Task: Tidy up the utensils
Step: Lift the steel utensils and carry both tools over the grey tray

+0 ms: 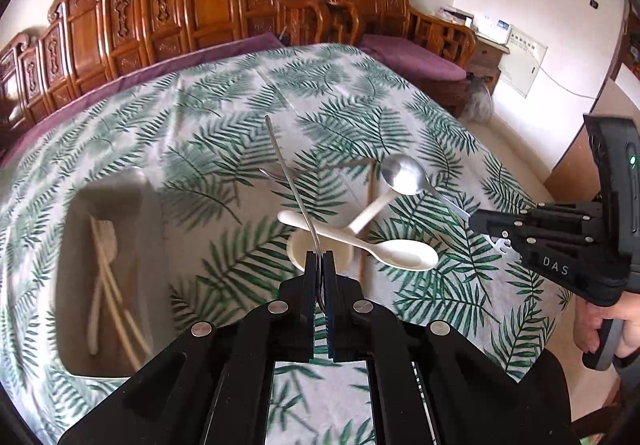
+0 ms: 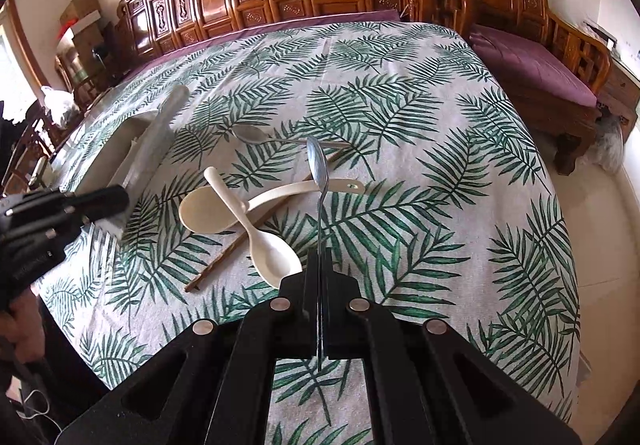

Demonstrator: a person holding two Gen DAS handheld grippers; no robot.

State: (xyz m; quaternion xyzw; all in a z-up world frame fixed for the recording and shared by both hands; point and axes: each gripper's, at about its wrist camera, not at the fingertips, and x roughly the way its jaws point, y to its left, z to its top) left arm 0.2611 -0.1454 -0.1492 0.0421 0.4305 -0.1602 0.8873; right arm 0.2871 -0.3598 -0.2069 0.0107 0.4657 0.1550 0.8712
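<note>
Left gripper (image 1: pixel 319 265) clenched a thin metal fork (image 1: pixel 289 181); right gripper (image 2: pixel 320 265) gripped a shiny metal spoon (image 2: pixel 318 165). At nine o'clock, the tray (image 1: pixel 72 229) held pale utensils (image 1: pixel 106 277).

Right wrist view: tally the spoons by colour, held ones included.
Silver metal spoons: 2, the held spoon in the right gripper and the lying spoon on the tablecloth.
Cream spoons: 2, the left cream spoon and the near cream spoon, crossed.
Total: 4
</note>
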